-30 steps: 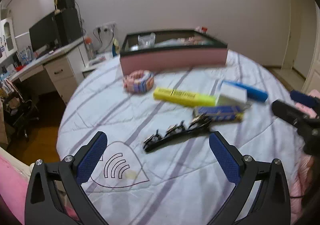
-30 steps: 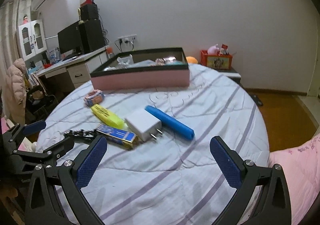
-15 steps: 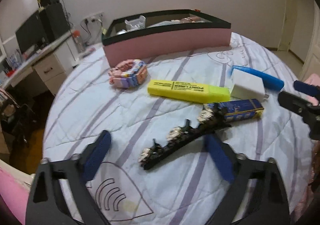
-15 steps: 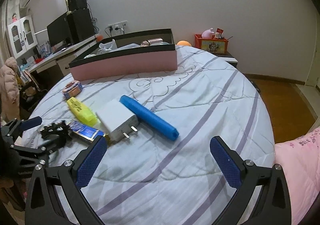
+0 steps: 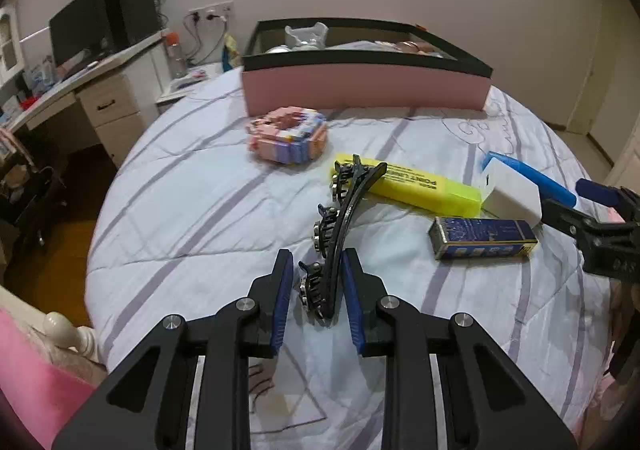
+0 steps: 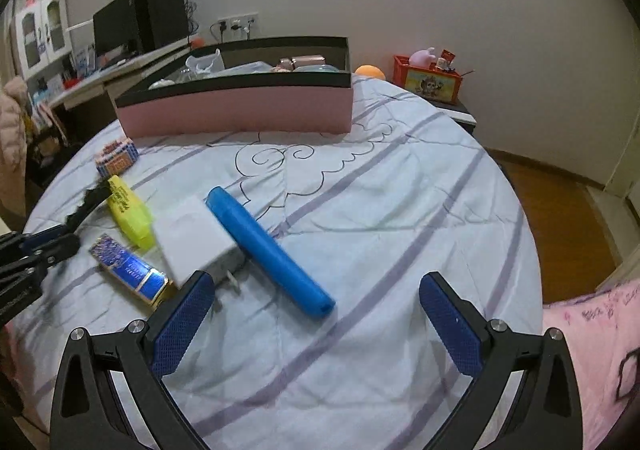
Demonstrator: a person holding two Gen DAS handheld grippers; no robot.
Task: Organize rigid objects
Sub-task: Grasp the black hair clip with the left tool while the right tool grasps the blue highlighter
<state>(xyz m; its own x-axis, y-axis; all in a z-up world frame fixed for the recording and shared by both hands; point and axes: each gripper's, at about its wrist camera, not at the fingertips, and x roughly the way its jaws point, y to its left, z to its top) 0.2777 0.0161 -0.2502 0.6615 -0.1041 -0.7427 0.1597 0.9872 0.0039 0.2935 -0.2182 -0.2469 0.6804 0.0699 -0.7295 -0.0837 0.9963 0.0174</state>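
Observation:
My left gripper [image 5: 316,290] is shut on the near end of a long black hair clip [image 5: 344,218] with metal studs, lifted off the bed and pointing away. On the bed lie a yellow highlighter [image 5: 416,186], a white charger [image 5: 512,198], a blue tube [image 6: 268,242], a blue box [image 5: 484,238] and a pink block toy [image 5: 288,136]. My right gripper [image 6: 312,318] is open and empty, just in front of the blue tube and the charger [image 6: 192,238]. The pink box with a black rim [image 5: 360,86] stands at the far side, with items inside.
The striped bedspread [image 6: 400,190] covers a round bed. A desk with a monitor [image 5: 80,34] stands at the left. A red box with toys [image 6: 428,78] sits on a nightstand behind the bed. A pink cushion [image 6: 592,330] lies at the right.
My left gripper has moved forward, closed on the black hair clip and lifted it. My right gripper has moved closer to the blue tube and stays open.

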